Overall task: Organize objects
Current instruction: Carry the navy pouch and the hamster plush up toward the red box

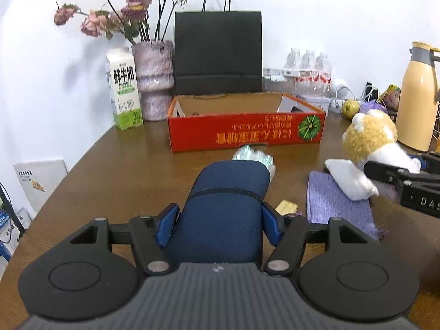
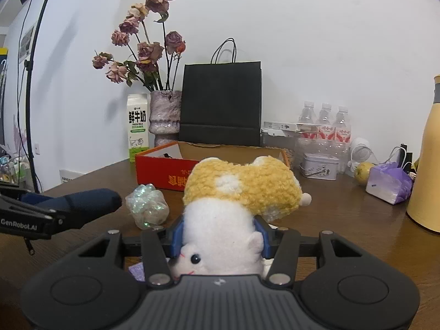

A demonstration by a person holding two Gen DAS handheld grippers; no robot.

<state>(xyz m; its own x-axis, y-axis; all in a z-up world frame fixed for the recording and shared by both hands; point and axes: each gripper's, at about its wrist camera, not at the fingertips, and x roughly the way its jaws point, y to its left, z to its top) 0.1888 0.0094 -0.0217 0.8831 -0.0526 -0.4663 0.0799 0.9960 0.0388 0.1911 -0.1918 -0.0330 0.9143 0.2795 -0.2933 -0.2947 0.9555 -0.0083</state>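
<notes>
Left gripper [image 1: 220,220] pinches a navy pouch [image 1: 228,192]; right gripper [image 2: 220,236] squeezes a plush hamster [image 2: 236,192], both apparently bound for the red box [image 1: 242,132] at frame center.

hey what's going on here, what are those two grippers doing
A person is tidying a wooden table with a handheld gripper in each hand. The left gripper is shut on a navy blue pouch, held above the table and pointing toward the open red cardboard box. The right gripper is shut on a yellow and white plush toy. A crumpled iridescent wrapper lies just in front of the box, and a purple cloth lies on the table nearby.
</notes>
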